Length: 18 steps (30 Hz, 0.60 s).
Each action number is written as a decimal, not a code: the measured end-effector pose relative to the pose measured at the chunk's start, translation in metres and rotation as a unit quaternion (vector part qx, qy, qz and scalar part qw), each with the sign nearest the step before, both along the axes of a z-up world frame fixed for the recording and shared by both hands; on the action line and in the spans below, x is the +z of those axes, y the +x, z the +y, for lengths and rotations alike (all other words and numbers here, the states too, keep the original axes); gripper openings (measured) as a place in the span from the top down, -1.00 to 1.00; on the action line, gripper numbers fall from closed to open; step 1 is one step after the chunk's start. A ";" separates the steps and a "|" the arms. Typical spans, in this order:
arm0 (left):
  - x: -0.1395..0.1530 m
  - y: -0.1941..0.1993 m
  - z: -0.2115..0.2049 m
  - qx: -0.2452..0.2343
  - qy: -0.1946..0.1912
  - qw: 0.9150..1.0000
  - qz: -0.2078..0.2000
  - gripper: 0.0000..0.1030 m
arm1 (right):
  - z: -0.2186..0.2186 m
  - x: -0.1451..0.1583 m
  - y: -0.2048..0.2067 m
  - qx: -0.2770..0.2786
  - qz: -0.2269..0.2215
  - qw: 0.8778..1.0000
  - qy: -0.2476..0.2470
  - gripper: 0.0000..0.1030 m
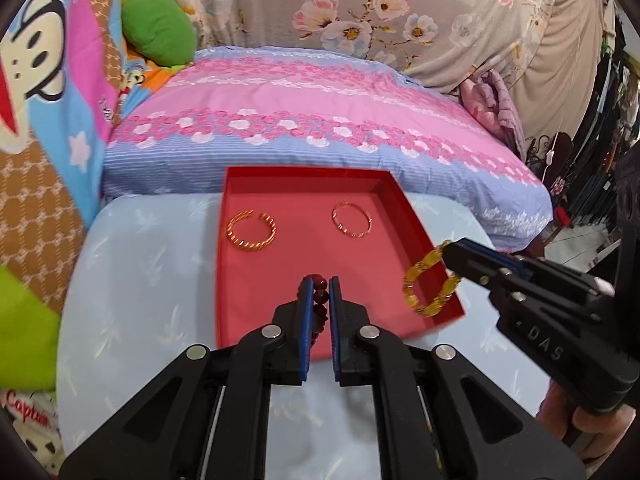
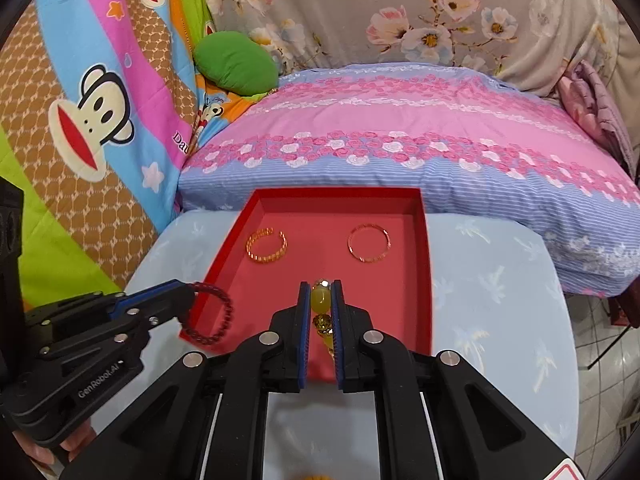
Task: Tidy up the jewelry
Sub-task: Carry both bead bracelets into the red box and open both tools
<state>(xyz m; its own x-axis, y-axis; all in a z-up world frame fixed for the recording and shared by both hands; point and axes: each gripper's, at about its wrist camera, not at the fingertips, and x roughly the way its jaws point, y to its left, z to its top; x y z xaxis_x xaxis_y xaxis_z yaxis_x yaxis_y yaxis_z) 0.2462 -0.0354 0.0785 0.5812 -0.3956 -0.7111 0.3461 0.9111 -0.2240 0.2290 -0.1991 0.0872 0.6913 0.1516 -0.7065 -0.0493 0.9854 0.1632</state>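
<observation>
The shallow red cardboard tray (image 1: 412, 216) sits on a round table under a pale blue cloth printed with white palm shapes (image 1: 140, 264), its far edge touching a pink and lilac flowered pillow (image 1: 320, 120).

On the tray floor lie two bangles, well apart from each other: an open twisted gold cuff bangle (image 1: 252, 231) toward the far left, and a thin rose-gold bangle (image 1: 352, 219) toward the far right.

The left claw (image 1: 320, 286) is pressed onto a dark red beaded bracelet (image 1: 320, 294), the beads caught between its blue pads. In the right wrist view this bracelet (image 2: 218, 314) hangs as a loop from the claw tip (image 2: 188, 294), over the tray's near left corner. Whether its lowest beads touch the rim is hard to say from this angle.

The right claw (image 2: 321, 290) pinches a yellow beaded bracelet with gold charms (image 2: 321, 300), one large amber-yellow bead sitting between its pads. In the left wrist view the same bracelet (image 1: 430, 284) dangles as a ring from the claw tip (image 1: 450, 254), above the tray's near right corner.

Behind the pillow hangs a grey floral fabric (image 1: 400, 12), and to the left a bright cartoon monkey quilt (image 2: 92, 116) with a green cushion (image 2: 236, 62) resting against it.
</observation>
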 end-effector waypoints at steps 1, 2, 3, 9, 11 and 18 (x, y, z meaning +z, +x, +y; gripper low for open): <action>-0.001 0.007 -0.001 0.002 -0.004 1.000 0.003 0.85 | 0.000 -0.001 0.009 0.000 0.002 1.000 0.007 0.82; -0.004 0.017 -0.003 -0.001 -0.011 1.000 0.007 0.85 | 0.000 -0.002 0.016 0.001 0.004 1.000 0.012 0.82; -0.006 0.026 -0.005 -0.005 -0.019 1.000 0.012 0.85 | 0.000 -0.003 0.025 0.001 0.006 1.000 0.018 0.82; -0.034 0.065 -0.015 -0.004 -0.022 0.999 0.038 0.85 | 0.001 -0.028 0.066 0.006 0.029 0.998 0.052 0.82; -0.047 0.073 -0.017 -0.003 -0.009 0.999 0.045 0.85 | 0.001 -0.043 0.076 0.004 0.043 0.998 0.051 0.82; -0.081 0.082 -0.021 0.006 0.076 0.996 0.038 0.85 | -0.014 -0.080 0.090 -0.017 0.071 0.997 0.012 0.82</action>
